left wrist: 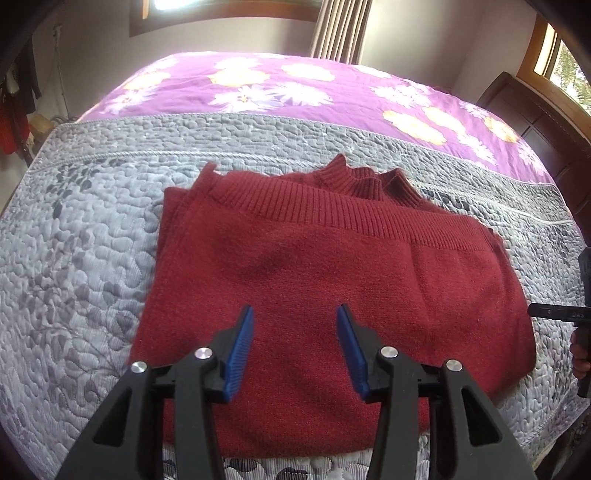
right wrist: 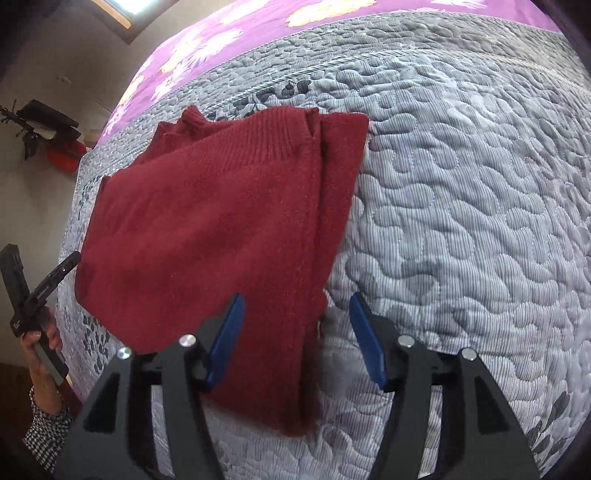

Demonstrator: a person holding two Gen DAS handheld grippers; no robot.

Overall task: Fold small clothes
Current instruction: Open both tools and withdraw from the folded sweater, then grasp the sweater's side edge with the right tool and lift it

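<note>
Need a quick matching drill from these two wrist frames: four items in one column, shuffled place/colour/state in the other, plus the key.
Column 1:
1. sweater
2. left gripper
3. quilt
4. floral sheet

Column 2:
A. purple, at the far end of the bed
B. open, blue pads, over red knit
C. grey, pebble-stitched, under the garment
D. dark red, folded, ribbed band showing on top

Pairs: 1-D, 2-B, 3-C, 4-A

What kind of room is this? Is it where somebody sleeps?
Most likely a bedroom. A big bed with a grey quilt and a purple flowered cover fills the view, with a curtain by the wall and a red sweater folded on the quilt.
</note>
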